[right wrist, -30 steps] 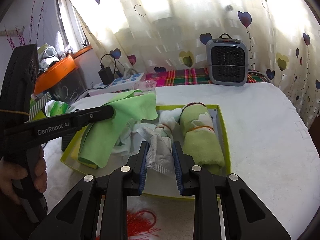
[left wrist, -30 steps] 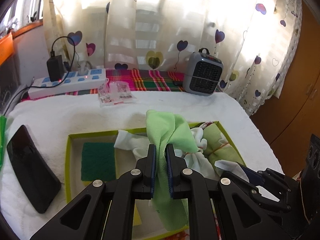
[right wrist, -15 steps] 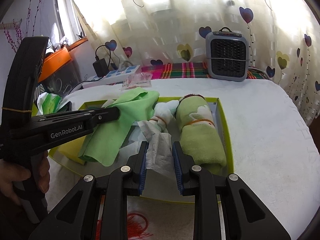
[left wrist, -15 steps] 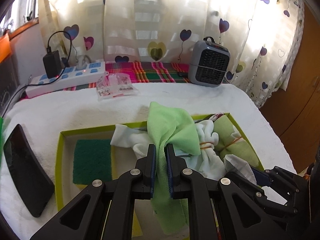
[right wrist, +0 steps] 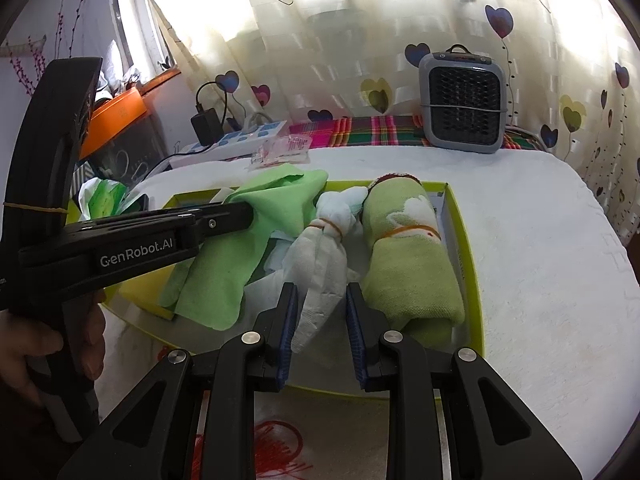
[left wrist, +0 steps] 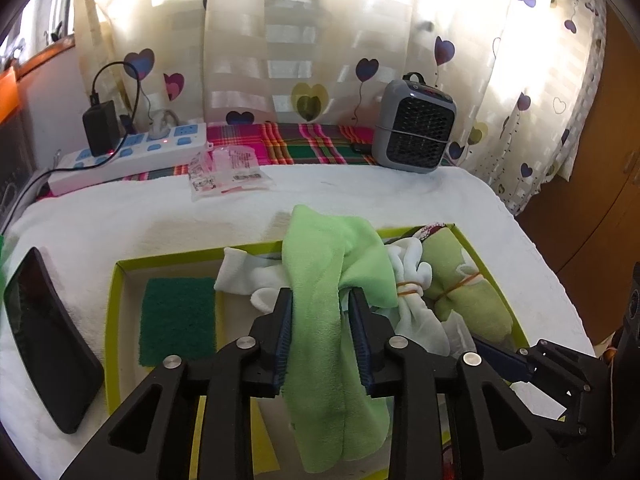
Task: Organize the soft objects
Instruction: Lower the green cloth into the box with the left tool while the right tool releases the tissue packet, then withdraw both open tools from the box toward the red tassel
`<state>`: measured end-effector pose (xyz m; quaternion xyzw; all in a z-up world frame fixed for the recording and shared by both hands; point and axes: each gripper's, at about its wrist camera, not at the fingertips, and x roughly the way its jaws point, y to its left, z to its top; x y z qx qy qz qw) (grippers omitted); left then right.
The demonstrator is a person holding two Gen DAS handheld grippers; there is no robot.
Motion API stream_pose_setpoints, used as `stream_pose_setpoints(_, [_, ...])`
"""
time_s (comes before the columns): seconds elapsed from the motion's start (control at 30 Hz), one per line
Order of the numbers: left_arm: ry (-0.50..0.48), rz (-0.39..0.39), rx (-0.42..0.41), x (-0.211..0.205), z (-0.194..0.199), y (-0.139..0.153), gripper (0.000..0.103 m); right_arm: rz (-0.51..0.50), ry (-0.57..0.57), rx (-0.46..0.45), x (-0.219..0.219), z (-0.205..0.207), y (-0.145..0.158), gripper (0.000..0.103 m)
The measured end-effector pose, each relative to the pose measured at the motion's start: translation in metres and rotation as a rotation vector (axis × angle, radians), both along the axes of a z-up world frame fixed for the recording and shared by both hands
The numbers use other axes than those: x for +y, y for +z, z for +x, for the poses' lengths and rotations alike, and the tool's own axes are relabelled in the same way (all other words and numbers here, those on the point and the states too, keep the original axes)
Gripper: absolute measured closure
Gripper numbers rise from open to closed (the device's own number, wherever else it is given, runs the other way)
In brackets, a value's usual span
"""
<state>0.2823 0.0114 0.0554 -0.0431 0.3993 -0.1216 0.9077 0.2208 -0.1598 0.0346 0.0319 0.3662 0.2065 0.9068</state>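
The left gripper (left wrist: 320,300) is hanging over a shallow box (left wrist: 116,300) with lime-green walls. Its jaws have just been opening, and a soft, fleecy light-green cloth (left wrist: 324,320) is draping between the 2 blue ribbed pads; the left pad seems to be brushing the cloth, while a gap is showing at the right pad. Left of this gripper, a coarse dark-green scouring pad (left wrist: 178,320) is lying flat on the box floor. The right gripper (right wrist: 320,300) is closing on the crinkled tail of a white cloth bundle (right wrist: 324,256), which is cinched with an orange rubber band and lying in the box just ahead of the fingers. Right of that bundle, touching it, a rolled olive-green towel (right wrist: 412,272) of knitted texture is resting along the box's right wall, also banded. The box is sitting on a white terry-covered table (right wrist: 540,280). Beyond both grippers, a grey grilled heater (left wrist: 416,128), a plaid cloth (left wrist: 316,142) and a white power strip (left wrist: 132,156) are standing before a sheer heart-printed curtain (left wrist: 280,40). Far left of the left gripper, a glossy black phone (left wrist: 44,336) is lying on the terry.
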Motion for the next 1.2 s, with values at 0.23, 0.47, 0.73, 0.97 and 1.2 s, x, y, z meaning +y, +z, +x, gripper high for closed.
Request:
stream_pose_setpoints(0.23, [0.007, 0.011, 0.000, -0.001, -0.002, 0.001, 0.070, -0.010, 0.000, 0.002, 0.000, -0.001, 0.000, 0.078])
stream_pose_setpoints(0.47, [0.010, 0.034, -0.006, -0.001, -0.006, 0.001, 0.069, -0.013, -0.002, -0.001, 0.000, -0.002, 0.000, 0.067])
stream_pose_setpoints(0.73, [0.000, 0.044, -0.023, -0.002, -0.014, 0.004, 0.064, -0.010, -0.013, -0.011, -0.001, -0.006, 0.003, 0.059])
stream_pose_setpoints(0.97, [0.014, 0.046, -0.035, 0.002, -0.024, 0.012, 0.062, -0.013, -0.022, -0.017, 0.000, -0.012, 0.007, 0.054])
stream_pose_setpoints(1.2, [0.033, 0.056, -0.057, 0.009, -0.037, 0.020, 0.055, -0.002, -0.046, -0.023, -0.002, -0.020, 0.011, 0.051])
